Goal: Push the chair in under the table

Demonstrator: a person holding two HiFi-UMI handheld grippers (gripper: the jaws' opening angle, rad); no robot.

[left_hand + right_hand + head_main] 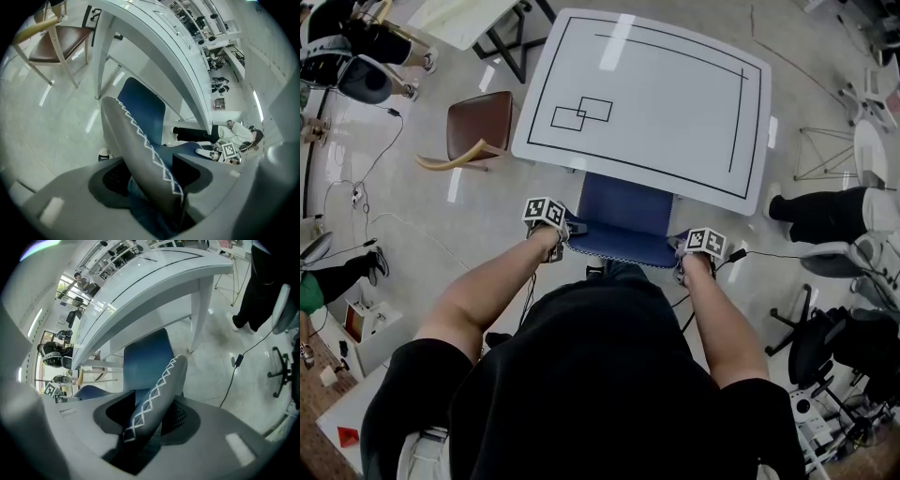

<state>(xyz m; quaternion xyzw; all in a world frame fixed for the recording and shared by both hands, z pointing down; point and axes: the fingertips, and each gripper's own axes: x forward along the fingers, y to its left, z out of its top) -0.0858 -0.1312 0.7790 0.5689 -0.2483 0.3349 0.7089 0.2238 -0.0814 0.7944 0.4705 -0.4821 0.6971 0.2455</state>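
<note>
A blue chair (623,217) stands at the near edge of the white table (694,112), its seat partly under the tabletop. My left gripper (555,231) is shut on the left end of the backrest top, and my right gripper (692,258) on the right end. In the left gripper view, the grey backrest edge with white zigzag stitching (140,145) runs between the jaws of the left gripper (154,187). The right gripper view shows the same stitched edge (157,390) clamped in the right gripper (140,427). The blue seat (145,357) lies below the table.
A brown wooden chair (478,127) stands left of the table. A person's dark legs (825,216) and a black office chair (825,347) are at the right. A cable (755,255) lies on the floor near my right gripper. Boxes (361,323) sit at the lower left.
</note>
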